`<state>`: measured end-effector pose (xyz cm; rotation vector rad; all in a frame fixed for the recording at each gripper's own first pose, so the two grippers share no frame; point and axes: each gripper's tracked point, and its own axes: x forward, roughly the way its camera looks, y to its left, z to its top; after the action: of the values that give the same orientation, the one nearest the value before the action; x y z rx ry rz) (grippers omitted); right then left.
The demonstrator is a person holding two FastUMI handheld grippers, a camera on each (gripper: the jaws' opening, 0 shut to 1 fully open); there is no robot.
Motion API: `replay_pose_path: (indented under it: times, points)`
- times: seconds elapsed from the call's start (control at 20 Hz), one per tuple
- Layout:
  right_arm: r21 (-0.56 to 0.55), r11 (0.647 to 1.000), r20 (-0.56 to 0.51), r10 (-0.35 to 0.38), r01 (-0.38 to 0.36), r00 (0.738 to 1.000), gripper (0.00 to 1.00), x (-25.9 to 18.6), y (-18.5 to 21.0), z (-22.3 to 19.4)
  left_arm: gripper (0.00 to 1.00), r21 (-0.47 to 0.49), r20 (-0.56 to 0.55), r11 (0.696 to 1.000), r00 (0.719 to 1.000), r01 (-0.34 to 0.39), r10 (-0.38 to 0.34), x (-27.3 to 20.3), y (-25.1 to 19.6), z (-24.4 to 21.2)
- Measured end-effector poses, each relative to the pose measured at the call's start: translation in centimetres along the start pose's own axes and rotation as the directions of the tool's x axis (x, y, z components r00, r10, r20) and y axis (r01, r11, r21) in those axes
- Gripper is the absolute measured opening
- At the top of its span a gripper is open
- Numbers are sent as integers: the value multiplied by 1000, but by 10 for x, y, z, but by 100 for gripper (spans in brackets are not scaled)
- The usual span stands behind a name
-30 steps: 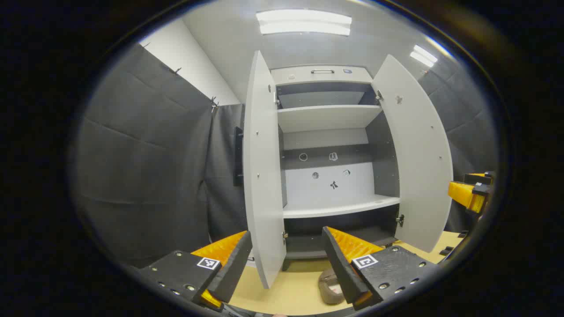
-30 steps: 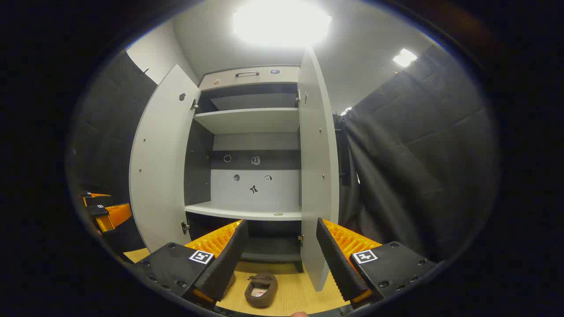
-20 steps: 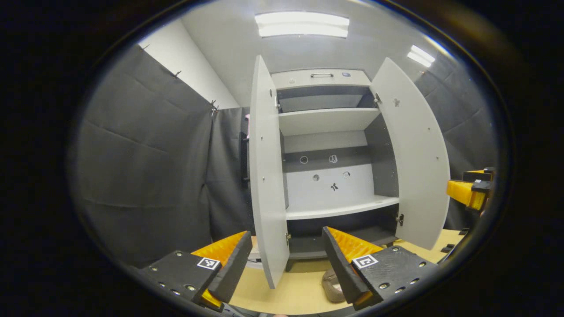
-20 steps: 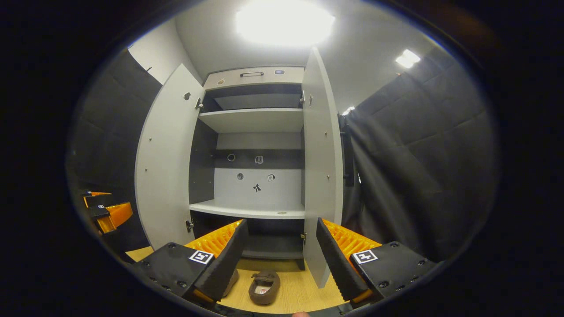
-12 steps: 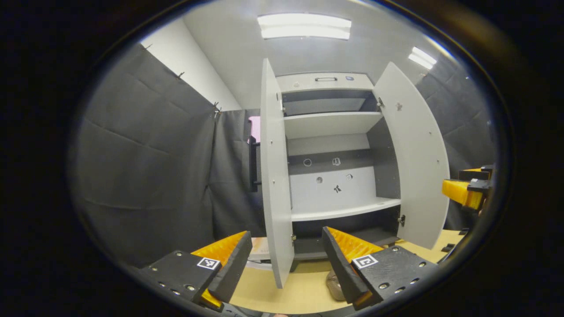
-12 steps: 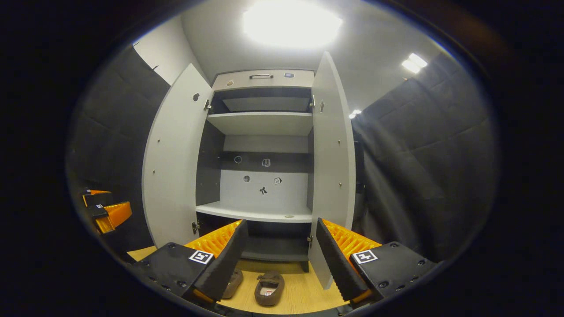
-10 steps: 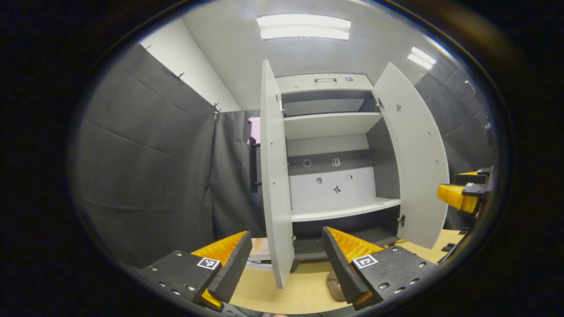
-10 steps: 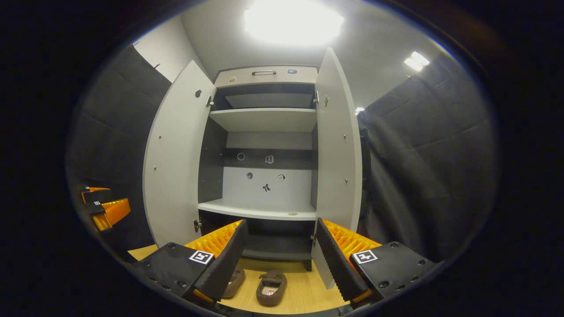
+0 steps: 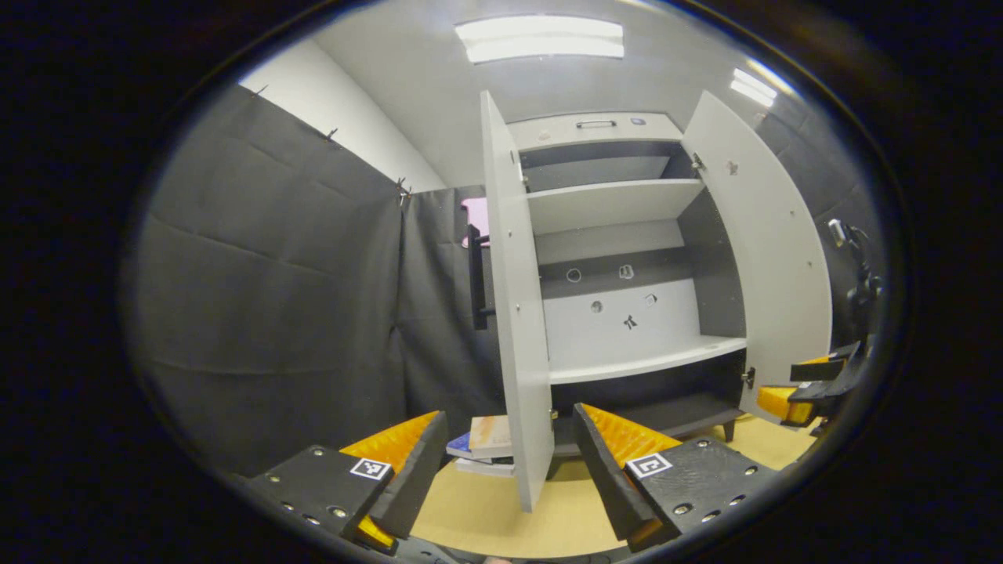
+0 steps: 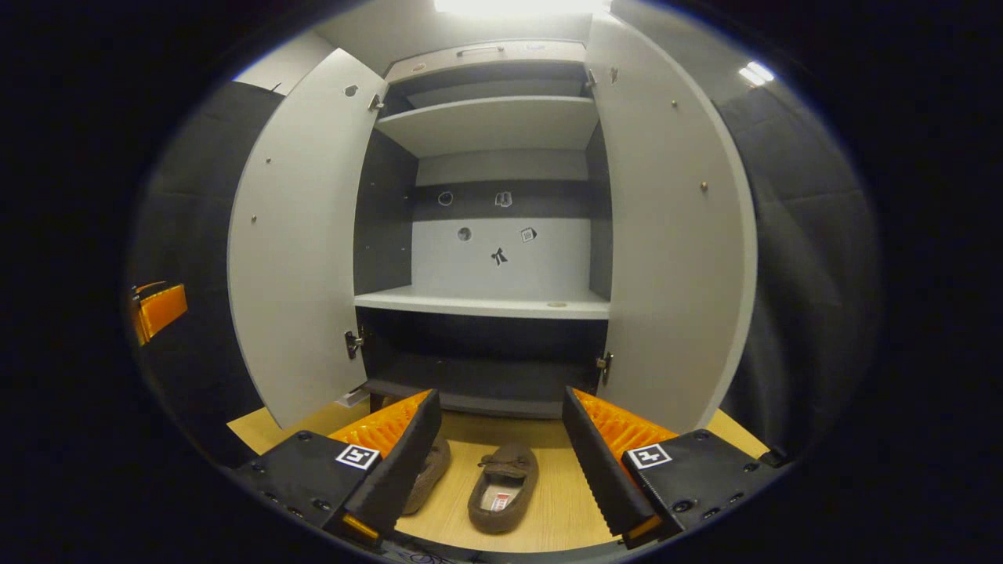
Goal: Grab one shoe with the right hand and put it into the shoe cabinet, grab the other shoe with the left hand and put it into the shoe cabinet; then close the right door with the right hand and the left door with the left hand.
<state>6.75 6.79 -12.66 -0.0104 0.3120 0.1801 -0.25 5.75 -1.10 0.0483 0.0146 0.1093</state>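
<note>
On the floor before the open cabinet (image 10: 486, 305), a shoe (image 10: 503, 486) is lying lengthwise between the right gripper's (image 10: 497, 462) wide-spread, empty fingers, pointing toward the shelves.

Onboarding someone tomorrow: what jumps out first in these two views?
The tall shoe cabinet dominates, both doors swung wide and its white shelves bare. In the right gripper view, two brown shoes lie side by side on the wooden floor just in front of it, between the open right gripper fingers. In the left gripper view, the open left gripper faces the left door edge-on.
</note>
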Motion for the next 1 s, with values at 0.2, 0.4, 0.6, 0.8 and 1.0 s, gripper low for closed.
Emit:
replay_pose_path:
  times: [0.2, 0.4, 0.6, 0.8, 1.0]
  points:
    - [18, 999, -142, 34, -32, 989, 99, 37, 6, -52, 100, 18, -30, 1000, 999, -23, 23, 18, -1, -10]
    - [35, 998, -278, 59, -51, 959, 99, 63, 9, -99, 93, 24, -61, 999, 998, -27, 28, 29, -7, -20]
    - [43, 996, -369, 90, -80, 925, 99, 75, 15, -135, 93, 33, -85, 999, 995, -42, 45, 32, -10, -28]
    - [67, 994, -446, 111, -91, 888, 97, 84, 23, -169, 100, 58, -94, 996, 993, -61, 66, 26, -8, -31]
    - [107, 991, -523, 128, -84, 843, 97, 90, 31, -199, 100, 57, -126, 996, 989, -76, 83, 20, -3, -39]
